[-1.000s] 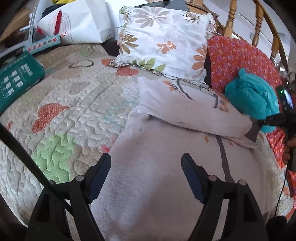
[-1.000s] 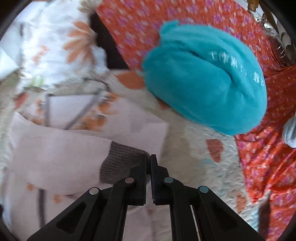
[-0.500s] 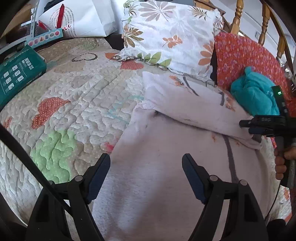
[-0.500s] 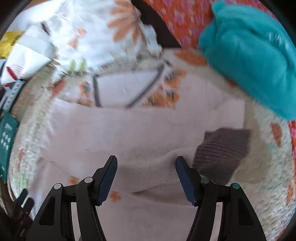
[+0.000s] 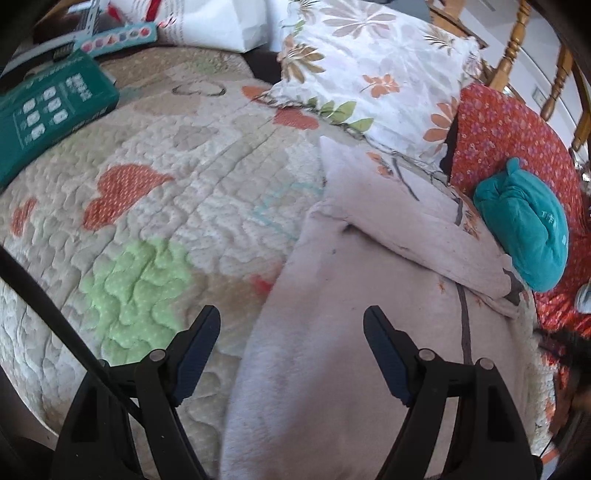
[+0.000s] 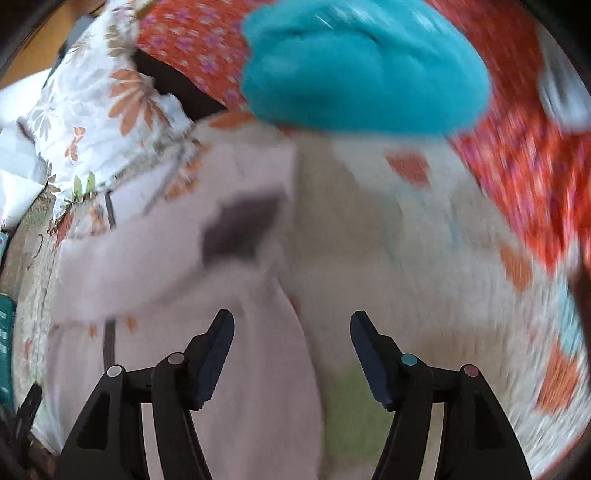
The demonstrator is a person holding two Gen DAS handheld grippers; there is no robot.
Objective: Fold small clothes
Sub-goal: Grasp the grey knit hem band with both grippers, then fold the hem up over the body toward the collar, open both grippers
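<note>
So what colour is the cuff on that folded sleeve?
The cuff is dark brownish-grey and the sleeve pale pink. The right wrist view shows it best, though blurred.

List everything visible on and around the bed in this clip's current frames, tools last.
Small garment: one, pale pink with grey cuff, lying on the quilt, sleeve folded across.
Quilt: one, cream with orange and green patches, covering the bed.
Floral pillow: one, white with orange flowers, at the head.
Red pillow: one, red with small flowers, beside the floral one.
Teal bundle: one, turquoise, against the red pillow.
Green box: one, far left edge.
White bag: one, behind the quilt.
Wooden headboard: spindles, top right.
Left tool: open, above the garment.
Right tool: open, empty.
</note>
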